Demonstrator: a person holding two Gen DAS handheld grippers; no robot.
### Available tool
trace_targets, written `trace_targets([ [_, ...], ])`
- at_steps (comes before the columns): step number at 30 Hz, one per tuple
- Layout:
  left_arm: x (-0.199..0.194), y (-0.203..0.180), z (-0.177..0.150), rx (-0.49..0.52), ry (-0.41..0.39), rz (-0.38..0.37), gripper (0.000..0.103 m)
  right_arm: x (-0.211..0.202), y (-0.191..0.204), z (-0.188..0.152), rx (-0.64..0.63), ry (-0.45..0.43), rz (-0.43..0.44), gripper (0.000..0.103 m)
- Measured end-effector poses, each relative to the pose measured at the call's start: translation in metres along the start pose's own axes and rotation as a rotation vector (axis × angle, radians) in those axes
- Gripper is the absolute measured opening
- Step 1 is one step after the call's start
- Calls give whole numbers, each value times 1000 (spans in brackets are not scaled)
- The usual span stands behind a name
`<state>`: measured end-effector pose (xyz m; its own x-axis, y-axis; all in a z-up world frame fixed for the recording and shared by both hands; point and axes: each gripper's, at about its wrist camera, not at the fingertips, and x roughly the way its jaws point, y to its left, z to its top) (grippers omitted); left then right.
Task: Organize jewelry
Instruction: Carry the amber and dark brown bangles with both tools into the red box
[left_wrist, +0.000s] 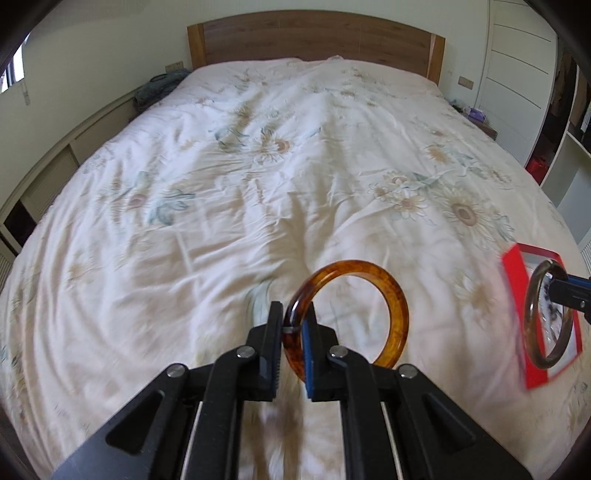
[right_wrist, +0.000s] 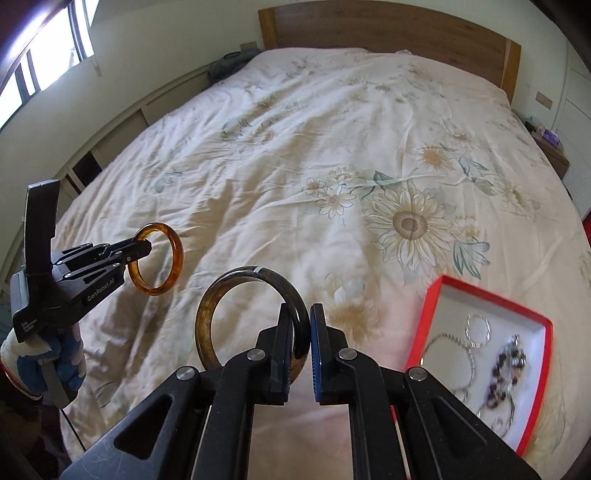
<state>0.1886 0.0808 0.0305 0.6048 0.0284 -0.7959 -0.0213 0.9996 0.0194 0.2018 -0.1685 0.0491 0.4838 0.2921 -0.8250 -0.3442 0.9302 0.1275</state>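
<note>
A bed (left_wrist: 258, 166) fills both views, its headboard (left_wrist: 314, 37) at the far end. Above the quilt near the foot, the left gripper (left_wrist: 293, 321) holds one bangle (left_wrist: 391, 314) – to its right, the right gripper (right_wrist: 299, 321) holds another bangle (right_wrist: 210, 314). Further right, a tray (right_wrist: 443, 284) lies on the quilt – chains (right_wrist: 476, 328) and beads (right_wrist: 506, 373) in it.
</note>
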Motion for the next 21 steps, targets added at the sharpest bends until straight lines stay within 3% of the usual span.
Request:
trace_targets([
  [11,-85,-12,-52,-20,-51,-27,9,-89,12,-64,26,-97,-15,9],
  [21,-121,-54,-79,14,-63,-63,9,-136,-27,-124,139,-157,-41,9],
])
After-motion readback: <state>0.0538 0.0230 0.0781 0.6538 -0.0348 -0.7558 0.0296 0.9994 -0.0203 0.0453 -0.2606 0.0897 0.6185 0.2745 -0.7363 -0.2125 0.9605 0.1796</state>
